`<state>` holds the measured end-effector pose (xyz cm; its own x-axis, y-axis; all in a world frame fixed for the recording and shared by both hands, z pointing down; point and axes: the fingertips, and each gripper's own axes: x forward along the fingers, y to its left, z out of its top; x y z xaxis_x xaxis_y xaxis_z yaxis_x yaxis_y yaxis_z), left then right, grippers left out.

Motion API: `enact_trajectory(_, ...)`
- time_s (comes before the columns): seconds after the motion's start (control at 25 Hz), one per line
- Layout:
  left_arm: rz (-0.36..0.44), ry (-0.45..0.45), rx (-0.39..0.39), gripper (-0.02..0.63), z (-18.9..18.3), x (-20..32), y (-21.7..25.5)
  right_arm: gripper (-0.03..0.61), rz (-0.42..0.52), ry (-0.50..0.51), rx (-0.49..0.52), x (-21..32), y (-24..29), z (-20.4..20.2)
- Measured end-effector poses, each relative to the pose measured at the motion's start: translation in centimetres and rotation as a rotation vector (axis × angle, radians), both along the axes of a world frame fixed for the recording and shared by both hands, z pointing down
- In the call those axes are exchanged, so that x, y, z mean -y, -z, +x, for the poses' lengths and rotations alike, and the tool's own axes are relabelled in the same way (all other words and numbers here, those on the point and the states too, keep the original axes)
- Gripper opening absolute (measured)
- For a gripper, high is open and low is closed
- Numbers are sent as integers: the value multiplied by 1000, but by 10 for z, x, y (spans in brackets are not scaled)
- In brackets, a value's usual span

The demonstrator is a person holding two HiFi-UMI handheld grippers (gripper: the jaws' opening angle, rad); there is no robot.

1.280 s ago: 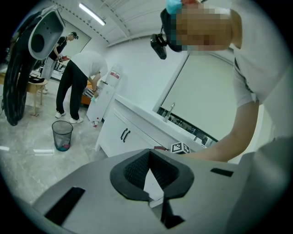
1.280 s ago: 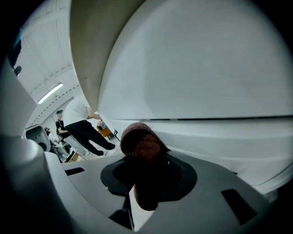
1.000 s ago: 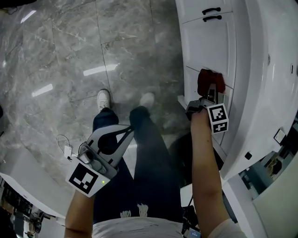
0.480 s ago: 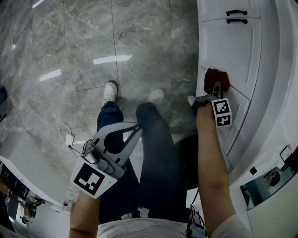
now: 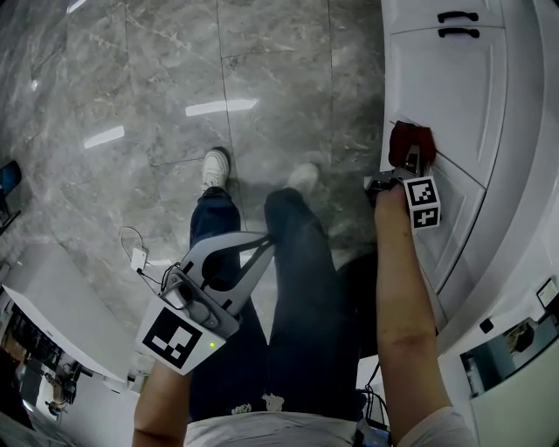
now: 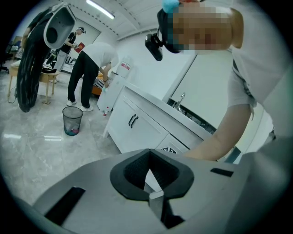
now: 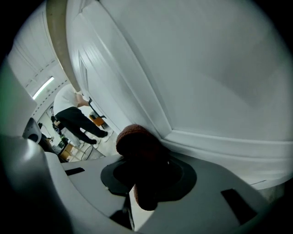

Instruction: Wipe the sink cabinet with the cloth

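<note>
"Against the white sink cabinet (image 5: pixel 445 96), at the right of the head view, we see the right gripper (image 5: pixel 408 166) pressing a dark red cloth (image 5: pixel 410 142) onto a door front."

"How is the cloth held, and where exactly does it touch?"

"We look along the right gripper's own view: its jaws are clamped on the bunched cloth, which bulges out past them. The wad touches the raised moulding (image 7: pixel 215 139) that frames the door panel, close to a corner of that frame."

"And the other hand?"

"We find the left gripper (image 5: pixel 229 251) low at the left, well apart from the cabinet, above the grey stone floor (image 5: pixel 157 87) and beside the person's dark trouser legs (image 5: pixel 297 288). Its jaws meet with nothing between them, so it takes no part in the work."

"How far along is the wiping?"

"We judge it under way, since cloth and door are in contact. We cannot tell how much is done: the white fronts show no streaks, damp patches or dirt that would mark wiped areas from unwiped ones. Farther along the cabinet, a second door with two black handles (image 5: pixel 467 24) lies beyond the cloth's reach. We would guess that door, the rest of this panel and the lower fronts may be left to cover, though the pictures cannot confirm it."
</note>
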<state>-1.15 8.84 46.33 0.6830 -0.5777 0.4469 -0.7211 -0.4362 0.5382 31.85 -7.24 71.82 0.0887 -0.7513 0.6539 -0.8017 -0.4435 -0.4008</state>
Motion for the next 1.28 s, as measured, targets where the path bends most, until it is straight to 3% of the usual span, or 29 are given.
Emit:
enact_trajectory(0.28, 42, -113, 12, 9, 10, 0, 3, 92, -1, -3, -22, -26, -4, 12)
enact_trajectory(0.8, 12, -290, -10, 9, 12, -19, -19, 92, -33, -76, -73, -111, -6, 50)
enact_trajectory(1.28, 31, -589, 43, 9, 38, -49, -34, 92, -95, -195, -148, -218, -5, 100)
